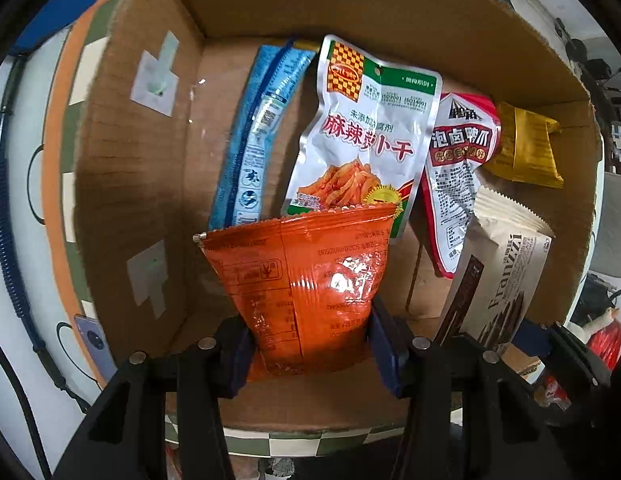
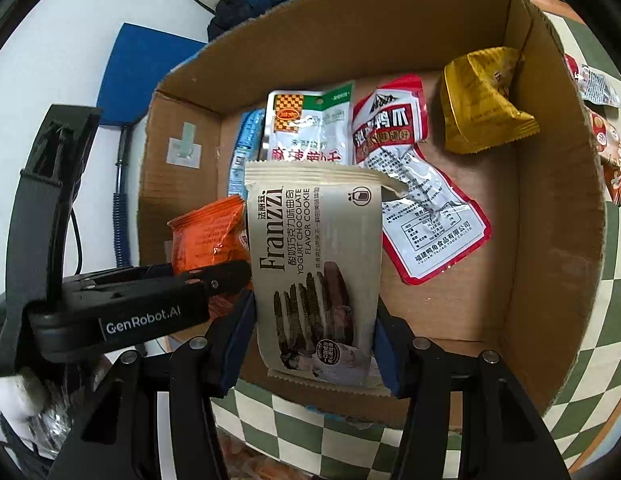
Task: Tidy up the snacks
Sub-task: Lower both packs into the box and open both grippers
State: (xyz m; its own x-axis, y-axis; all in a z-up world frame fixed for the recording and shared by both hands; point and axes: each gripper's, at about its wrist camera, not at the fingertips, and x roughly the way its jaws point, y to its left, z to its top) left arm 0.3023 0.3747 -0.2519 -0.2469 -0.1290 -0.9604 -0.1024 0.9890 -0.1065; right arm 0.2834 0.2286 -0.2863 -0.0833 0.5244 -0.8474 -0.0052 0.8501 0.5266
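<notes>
Both grippers reach over the near edge of the box (image 1: pixel 142 168). The left gripper (image 1: pixel 310 344) is clamped on an orange packet (image 1: pixel 306 280), held upright above the box floor. Just to its right, the right gripper (image 2: pixel 314 344) pinches a Franzzi cookie pack (image 2: pixel 314 264), also upright. On the floor behind lie 4 snacks: a blue stick pack (image 1: pixel 250 140), a white radish pouch (image 1: pixel 366 132), a red-trimmed pouch (image 2: pixel 414 188) and a gold packet (image 2: pixel 482 100) in the far right corner.
</notes>
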